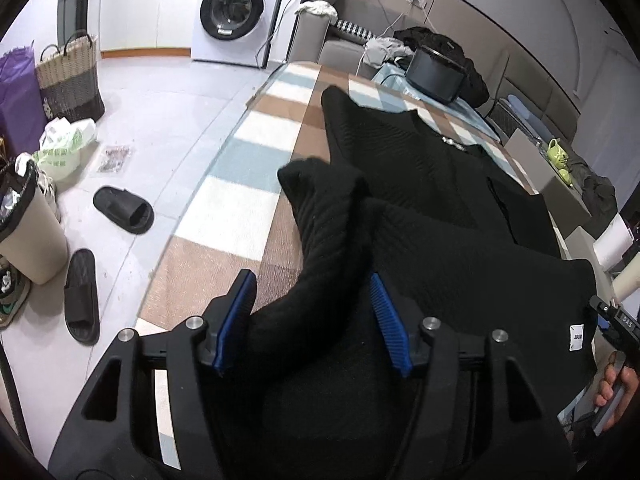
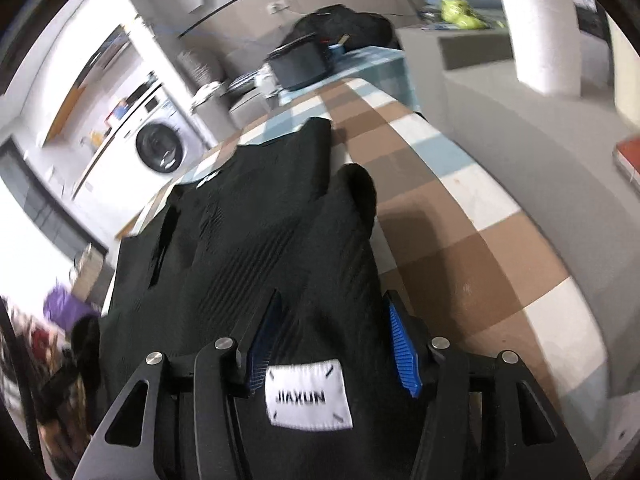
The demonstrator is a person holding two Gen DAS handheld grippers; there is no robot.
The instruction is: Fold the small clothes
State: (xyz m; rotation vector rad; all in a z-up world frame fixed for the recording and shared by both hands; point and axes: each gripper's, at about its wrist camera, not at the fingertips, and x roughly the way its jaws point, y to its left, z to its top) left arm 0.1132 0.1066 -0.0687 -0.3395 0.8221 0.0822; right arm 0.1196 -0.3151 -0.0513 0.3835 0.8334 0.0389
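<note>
With both the left gripper and right gripper spread apart over the near hem of the black sweater on the checked table, draw them back cleanly, snagging no knit.

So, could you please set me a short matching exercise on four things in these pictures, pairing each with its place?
Things:
1. black garment
2. white label
3. black slippers
4. washing machine

Places:
A. on the tiled floor
B. against the far wall
C. spread on the checked table
D. between the right gripper's blue pads

Pairs: 1-C, 2-D, 3-A, 4-B
</note>
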